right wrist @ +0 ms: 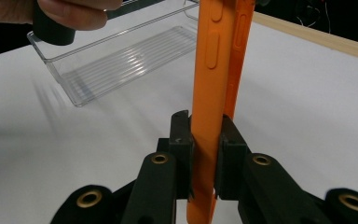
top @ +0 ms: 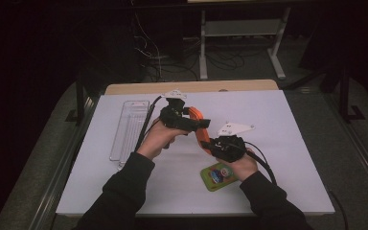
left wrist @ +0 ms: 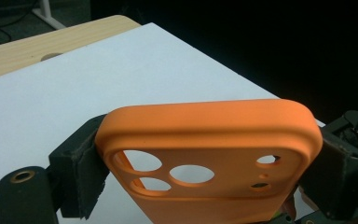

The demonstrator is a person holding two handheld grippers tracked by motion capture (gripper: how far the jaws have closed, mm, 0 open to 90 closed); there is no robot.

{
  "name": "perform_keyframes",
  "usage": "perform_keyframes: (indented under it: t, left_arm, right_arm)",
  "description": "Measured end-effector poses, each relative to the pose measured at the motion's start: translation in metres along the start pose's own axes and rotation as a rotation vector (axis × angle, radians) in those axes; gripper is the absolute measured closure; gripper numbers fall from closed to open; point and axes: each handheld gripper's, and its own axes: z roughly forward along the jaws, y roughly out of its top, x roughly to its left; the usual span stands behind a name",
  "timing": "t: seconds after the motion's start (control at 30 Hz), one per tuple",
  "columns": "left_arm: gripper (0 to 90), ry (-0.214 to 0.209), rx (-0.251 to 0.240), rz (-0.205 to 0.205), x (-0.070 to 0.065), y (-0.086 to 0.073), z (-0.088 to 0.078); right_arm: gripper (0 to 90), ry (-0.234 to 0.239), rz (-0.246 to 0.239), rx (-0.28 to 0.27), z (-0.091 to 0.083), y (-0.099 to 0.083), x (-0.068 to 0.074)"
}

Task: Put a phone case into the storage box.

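An orange phone case (top: 199,125) hangs above the middle of the white mat, held between both grippers. My left gripper (top: 194,122) comes in from the left and spans the case's width. In the left gripper view its pads (left wrist: 81,170) press on both long sides of the case (left wrist: 205,133) near the camera cut-outs. My right gripper (top: 208,143) is below and to the right. In the right gripper view it (right wrist: 204,135) is shut on the thin edge of the case (right wrist: 210,79), which stands upright between the jaws.
A clear plastic tray (top: 129,128) lies along the mat's left side, also seen in the right gripper view (right wrist: 121,56). A green card (top: 216,176) with small colourful pieces lies under the right hand. The wooden table edge (top: 191,87) runs behind the mat.
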Motion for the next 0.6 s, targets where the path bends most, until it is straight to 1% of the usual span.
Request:
perform_keyframes:
  t: [0.2, 0.27, 0.3, 0.33, 0.37, 0.47, 0.5, 0.53, 0.57, 0.6]
  left_arm:
    - [14.8, -0.007, 0.007, 0.007, -0.001, 0.000, 0.000]
    - [14.8, -0.014, 0.006, 0.008, 0.000, 0.001, -0.001]
    - [14.8, -0.013, 0.007, 0.010, 0.001, 0.001, -0.002]
    - [14.9, -0.011, 0.000, 0.002, 0.001, 0.001, -0.003]
    - [14.9, -0.008, -0.003, -0.003, 0.001, 0.002, -0.004]
    - [14.9, 0.007, 0.004, 0.009, 0.004, 0.004, -0.007]
    - [14.9, 0.013, 0.006, 0.013, 0.006, 0.005, -0.009]
    - [14.8, 0.018, 0.008, 0.023, 0.007, 0.007, -0.011]
    - [14.9, 0.023, 0.010, 0.018, 0.008, 0.008, -0.013]
    - [14.9, 0.032, 0.008, 0.009, 0.009, 0.009, -0.015]
  right_arm:
    - [77.4, -0.001, -0.009, 0.006, 0.001, -0.001, 0.001]
    - [72.0, 0.002, -0.017, 0.006, 0.001, 0.000, 0.001]
    - [65.3, -0.002, -0.018, 0.005, 0.001, 0.000, 0.001]
    - [59.0, -0.003, -0.017, 0.006, 0.001, 0.000, 0.000]
    - [56.8, -0.005, -0.009, 0.009, 0.000, 0.000, 0.000]
    - [47.1, -0.014, -0.008, 0.016, -0.002, 0.000, -0.003]
    - [44.4, -0.021, -0.005, 0.028, -0.003, 0.000, -0.004]
    - [42.0, -0.022, -0.014, 0.037, -0.004, 0.000, -0.006]
    - [38.5, -0.022, -0.006, 0.052, -0.005, -0.001, -0.007]
    - [35.6, -0.032, -0.012, 0.070, -0.005, -0.002, -0.008]
